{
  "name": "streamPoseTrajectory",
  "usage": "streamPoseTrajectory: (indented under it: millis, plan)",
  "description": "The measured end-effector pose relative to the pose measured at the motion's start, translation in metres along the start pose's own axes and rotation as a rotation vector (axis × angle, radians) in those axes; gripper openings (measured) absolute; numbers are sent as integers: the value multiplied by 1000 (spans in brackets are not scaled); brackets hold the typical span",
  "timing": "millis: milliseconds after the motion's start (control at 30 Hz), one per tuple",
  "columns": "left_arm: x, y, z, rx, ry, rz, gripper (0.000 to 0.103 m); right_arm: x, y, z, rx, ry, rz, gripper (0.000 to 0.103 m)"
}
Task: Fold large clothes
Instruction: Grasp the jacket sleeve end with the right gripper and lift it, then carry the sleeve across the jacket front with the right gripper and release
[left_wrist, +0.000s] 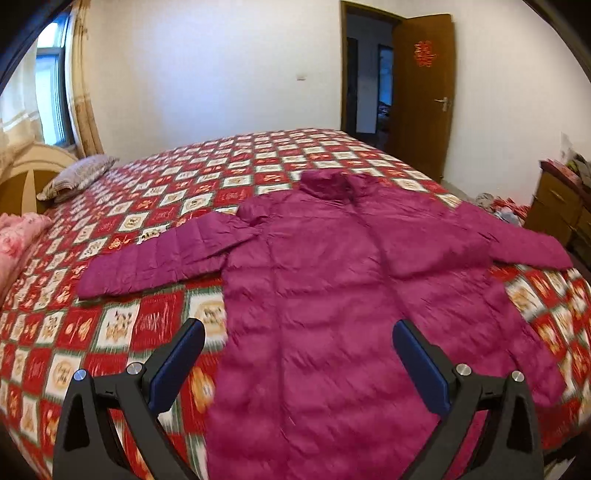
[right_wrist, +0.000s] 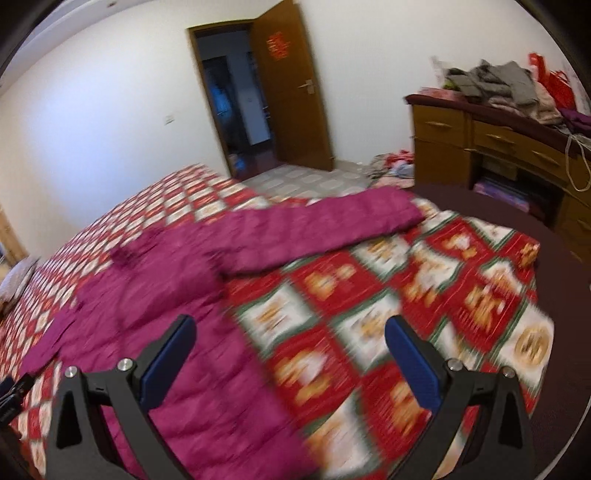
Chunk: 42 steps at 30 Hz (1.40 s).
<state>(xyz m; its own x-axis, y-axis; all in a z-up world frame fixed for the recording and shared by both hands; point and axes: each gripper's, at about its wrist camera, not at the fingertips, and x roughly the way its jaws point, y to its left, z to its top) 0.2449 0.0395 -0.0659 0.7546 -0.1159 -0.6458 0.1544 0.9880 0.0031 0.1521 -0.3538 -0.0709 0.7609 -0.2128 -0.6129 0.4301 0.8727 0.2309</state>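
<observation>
Both grippers gape wide and hold nothing: left gripper (left_wrist: 299, 336) hovers at lower centre over the magenta coat (left_wrist: 332, 295), which lies flat, sleeves spread, on the red-checked bed (left_wrist: 110, 321); right gripper (right_wrist: 290, 332) hangs over the coat's edge at lower centre.

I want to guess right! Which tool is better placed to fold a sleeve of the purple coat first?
Probably left: the left tool hangs open over the coat; the right tool mostly faces bedspread.

Both grippers — left (left_wrist: 299, 339), right (right_wrist: 290, 336) — hover, fingers spread wide.
</observation>
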Motion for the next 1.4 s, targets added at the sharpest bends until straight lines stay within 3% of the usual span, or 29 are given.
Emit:
streamPoseTrajectory:
  millis: [67, 133, 200, 367, 500, 567, 700, 800, 933, 1167, 1400]
  plan:
    - [29, 20, 14, -28, 4, 17, 102, 16, -23, 20, 30, -10, -37, 100]
    - [52, 37, 20, -43, 14, 66, 102, 41, -50, 41, 81, 10, -67, 86]
    - [71, 49, 21, -53, 39, 105, 102, 70, -75, 60, 164, 41, -90, 79]
    - [95, 71, 7, -62, 39, 234, 102, 129, -117, 84, 315, 62, -158, 79]
    - [107, 80, -11, -75, 64, 262, 102, 162, -122, 89, 326, 99, -200, 78]
    - [113, 83, -20, -95, 92, 255, 102, 177, -121, 89, 324, 122, -216, 73]
    - [124, 85, -29, -127, 137, 271, 102, 195, -128, 83, 316, 162, -230, 47]
    - [130, 86, -29, -134, 150, 261, 102, 199, -133, 80, 325, 157, -240, 37]
    - [133, 82, -31, -140, 160, 254, 102, 198, -123, 87, 232, 158, -250, 15]
    - [127, 82, -34, -143, 151, 246, 102, 167, -75, 115, 9, 45, -240, 12]
    - [114, 82, -49, -167, 137, 238, 102, 136, 11, 126, -164, -26, -70, 12]
